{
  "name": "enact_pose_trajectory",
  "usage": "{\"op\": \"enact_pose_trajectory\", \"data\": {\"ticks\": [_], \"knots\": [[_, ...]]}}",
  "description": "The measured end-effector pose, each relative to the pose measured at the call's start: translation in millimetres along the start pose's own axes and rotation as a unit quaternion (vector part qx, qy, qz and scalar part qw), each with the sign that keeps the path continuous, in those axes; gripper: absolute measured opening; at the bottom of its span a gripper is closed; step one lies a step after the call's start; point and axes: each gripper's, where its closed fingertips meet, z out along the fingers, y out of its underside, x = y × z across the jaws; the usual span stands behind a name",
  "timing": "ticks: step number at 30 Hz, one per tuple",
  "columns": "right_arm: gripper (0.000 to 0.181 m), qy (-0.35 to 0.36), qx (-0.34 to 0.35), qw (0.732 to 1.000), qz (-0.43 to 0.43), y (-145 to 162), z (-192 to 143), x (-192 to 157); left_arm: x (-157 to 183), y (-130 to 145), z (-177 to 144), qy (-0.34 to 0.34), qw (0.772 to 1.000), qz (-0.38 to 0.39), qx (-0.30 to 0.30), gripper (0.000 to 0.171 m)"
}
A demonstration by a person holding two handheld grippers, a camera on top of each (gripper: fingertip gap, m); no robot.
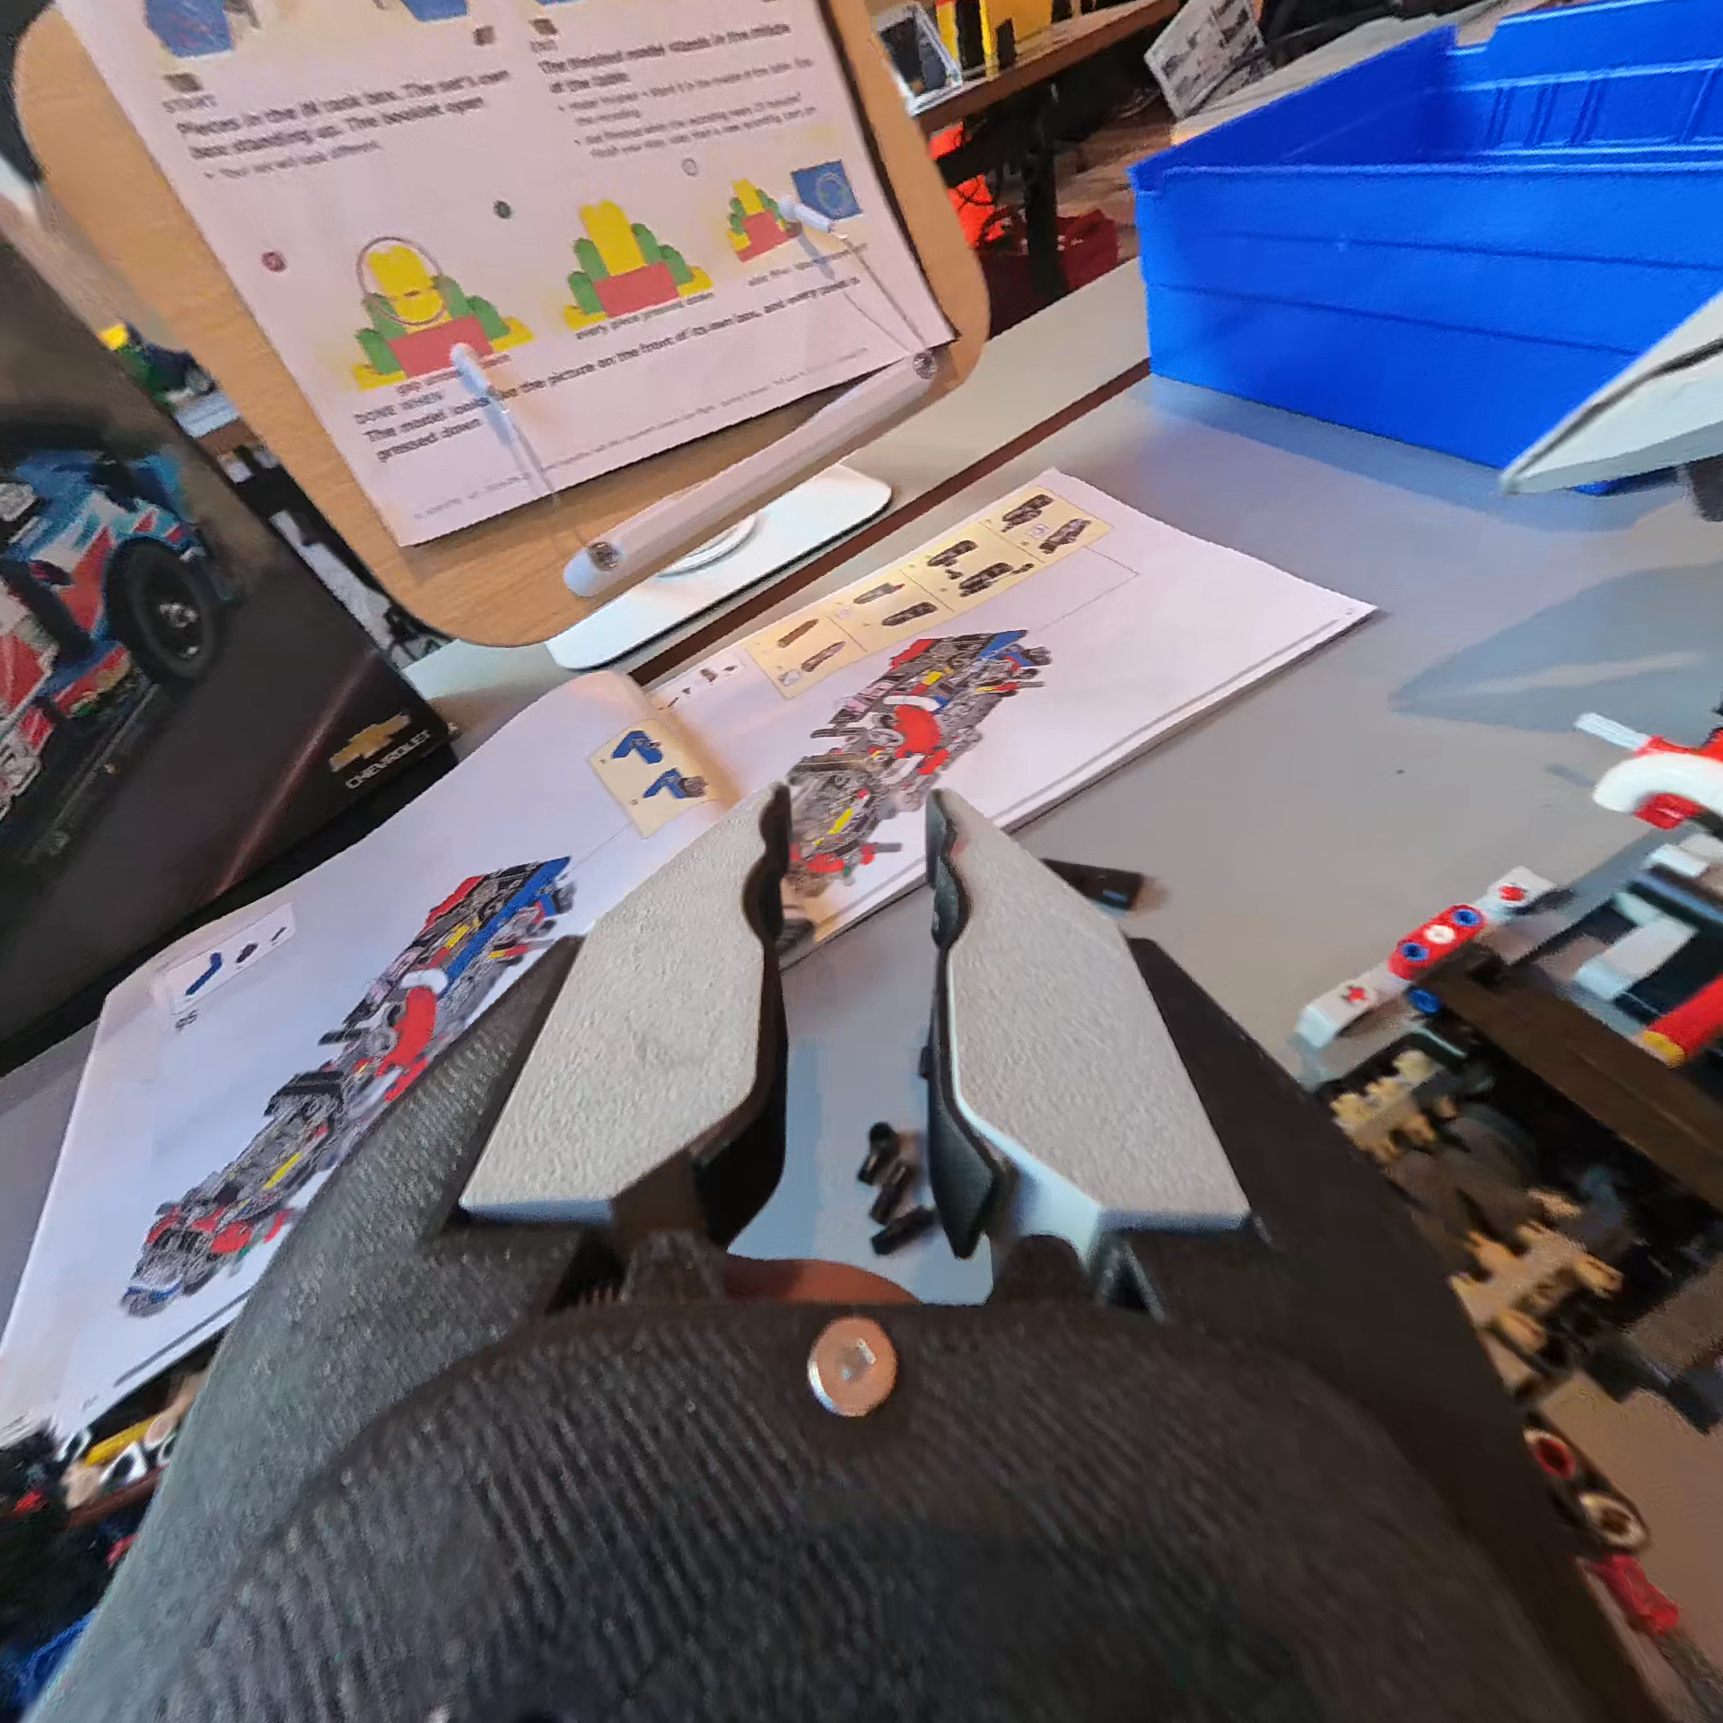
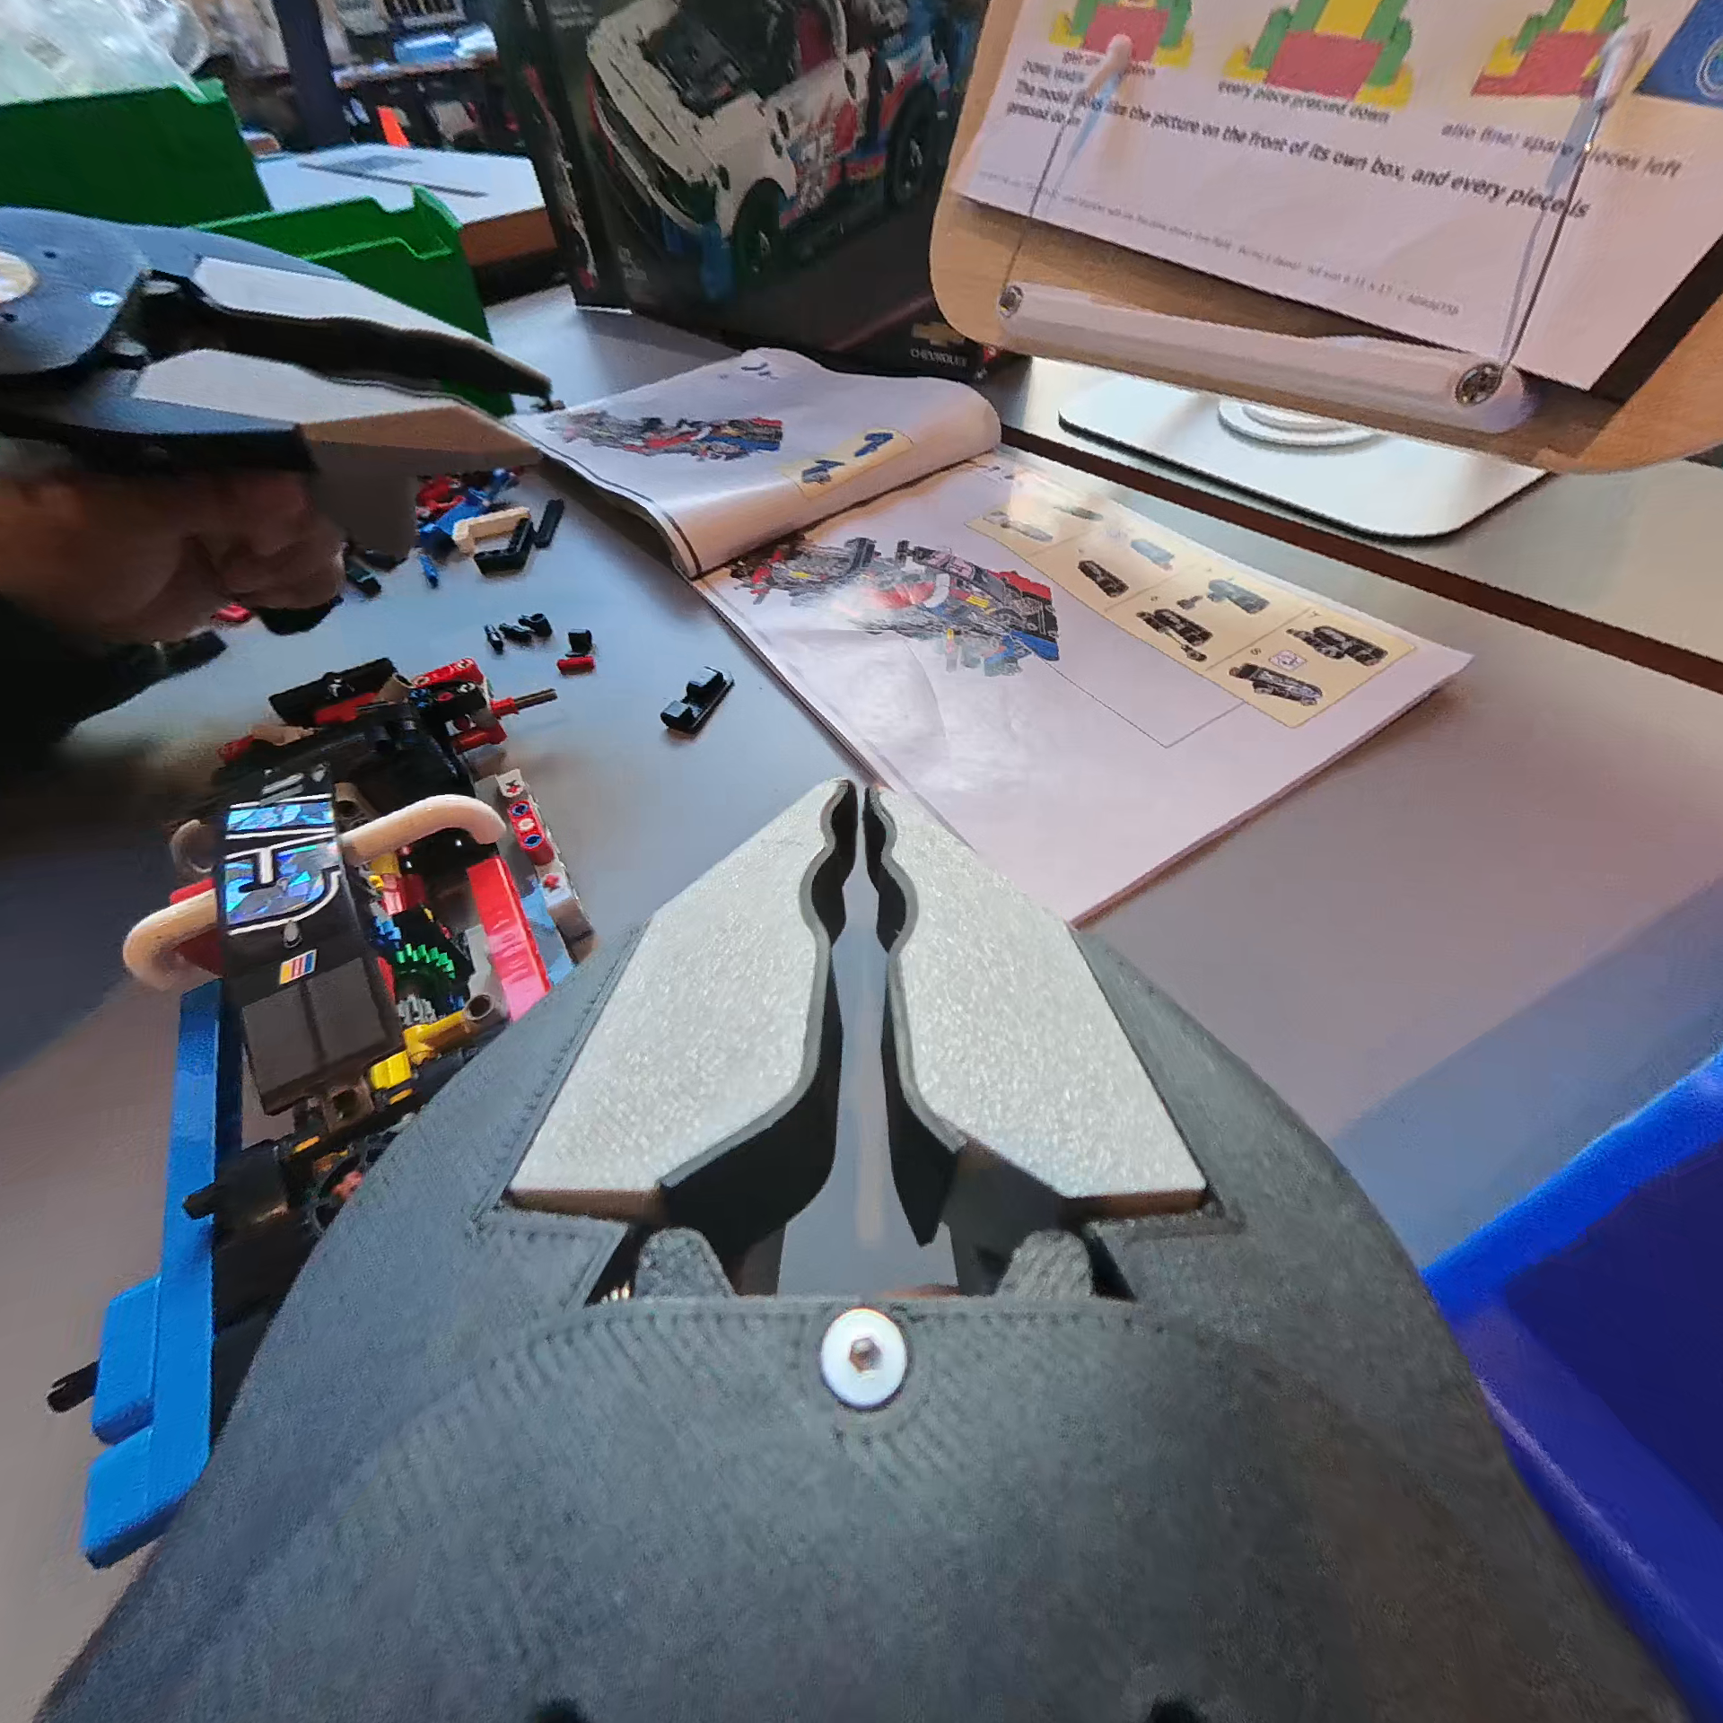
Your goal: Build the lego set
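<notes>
We had the left gripper [image 1: 853, 820] spread & empty above the small black pins [image 1: 890, 1184], right gripper [image 2: 860, 802] pinched on nothing beside the half-built car [image 2: 354, 932], so a hasty grab risked scattering pins across the table [image 2: 1399, 979].

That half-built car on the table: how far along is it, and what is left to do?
Done: the car model already has a chassis with gears, a black panel and white curved bars. In hand: nothing. The left gripper hangs open above small black pins; the right gripper is shut and empty. Left: loose pieces lie unused, and the instruction booklet lies open at a fuller build.
</notes>
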Motion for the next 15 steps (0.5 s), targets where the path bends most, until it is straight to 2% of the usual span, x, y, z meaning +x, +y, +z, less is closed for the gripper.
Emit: {"op": "enact_pose_trajectory", "data": {"ticks": [7,11,15], "knots": [[0.0,-0.06,0.059,0.996,-0.016,-19.5,5.6,-15.3,-24.9,-6.7,-7.2,-0.01,0.996,-0.083,0.028,0.026],[0.0,-0.101,0.045,0.993,-0.037,-18.2,16.0,-28.4,-17.5,-6.8,-4.7,0.006,0.996,-0.08,0.033,0.024],[0.0,-0.115,0.065,0.991,-0.012,-23.6,11.8,-26.9,-6.2,1.9,2.4,0.027,0.997,-0.067,0.018,0.025]]}}
